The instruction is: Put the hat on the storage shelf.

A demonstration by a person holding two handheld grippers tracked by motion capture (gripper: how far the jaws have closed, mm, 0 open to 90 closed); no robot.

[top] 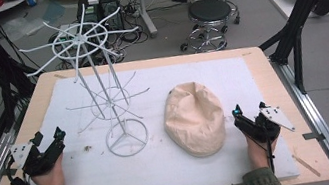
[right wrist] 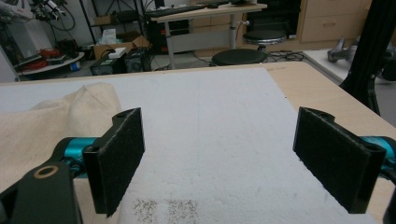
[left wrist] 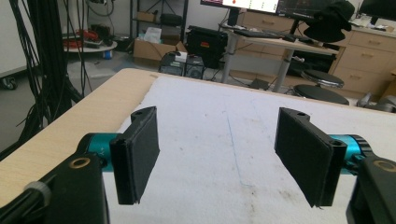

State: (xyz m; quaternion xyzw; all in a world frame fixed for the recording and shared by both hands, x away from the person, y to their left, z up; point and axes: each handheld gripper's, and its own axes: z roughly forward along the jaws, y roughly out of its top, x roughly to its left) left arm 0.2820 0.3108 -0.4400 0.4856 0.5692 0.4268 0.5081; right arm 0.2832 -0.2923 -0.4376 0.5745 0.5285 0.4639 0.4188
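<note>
A beige cloth cap point(top: 194, 118) lies on the white mat point(top: 230, 71), right of centre; its edge also shows at the left of the right gripper view point(right wrist: 51, 121). A white wire rack point(top: 99, 78) with radiating arms stands left of centre on a round ring base. My left gripper point(top: 47, 138) rests at the mat's left edge, open, with nothing between its pads point(left wrist: 140, 154). Just right of the cap sits my right gripper point(top: 249, 109), jaws wide and empty, pads point(right wrist: 334, 156) over bare mat.
The mat covers a wooden table point(top: 258, 56) with a black frame post point(top: 300, 4) at the right. Two black stools point(top: 210, 14) and cables stand on the floor beyond the far edge. Bare mat lies between the two grippers.
</note>
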